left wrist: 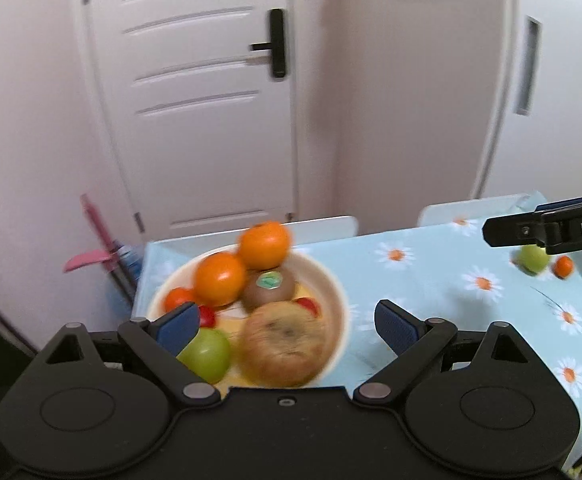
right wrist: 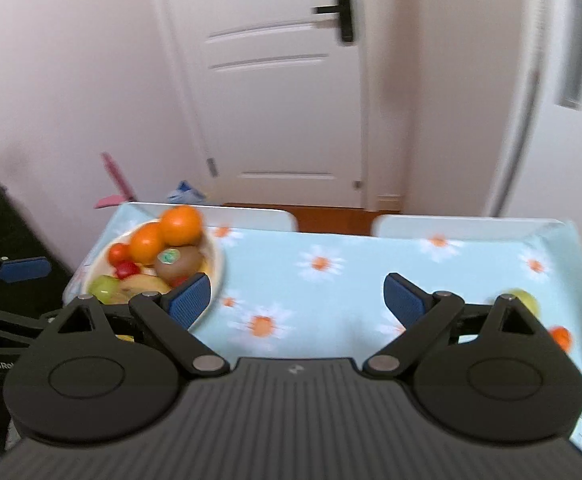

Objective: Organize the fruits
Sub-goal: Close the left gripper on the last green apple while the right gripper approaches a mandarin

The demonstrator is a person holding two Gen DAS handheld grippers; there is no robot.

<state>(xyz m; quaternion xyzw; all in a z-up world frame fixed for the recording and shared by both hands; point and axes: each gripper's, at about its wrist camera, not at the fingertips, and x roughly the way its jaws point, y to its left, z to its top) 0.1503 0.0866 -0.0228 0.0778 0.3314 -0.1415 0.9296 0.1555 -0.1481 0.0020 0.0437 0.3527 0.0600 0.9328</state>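
Observation:
A cream bowl point(left wrist: 337, 292) at the table's left end holds two oranges point(left wrist: 221, 278), a kiwi point(left wrist: 269, 290) with a sticker, a large yellowish apple point(left wrist: 285, 346), a green apple point(left wrist: 207, 354) and small red tomatoes point(left wrist: 207, 316). My left gripper point(left wrist: 287, 326) is open and empty above the bowl's near side. The bowl also shows in the right wrist view point(right wrist: 217, 268). My right gripper point(right wrist: 297, 300) is open and empty over the tablecloth. A green fruit point(right wrist: 525, 300) and a small orange fruit point(right wrist: 561, 338) lie at the table's right end, also in the left wrist view point(left wrist: 533, 258).
The table carries a light blue daisy tablecloth point(right wrist: 331, 264). Two white chair backs point(right wrist: 463, 224) stand at its far edge. A white door point(left wrist: 211, 100) is behind. A pink broom point(left wrist: 99, 240) leans by the wall at the left. The right gripper's side point(left wrist: 547, 226) shows at the right.

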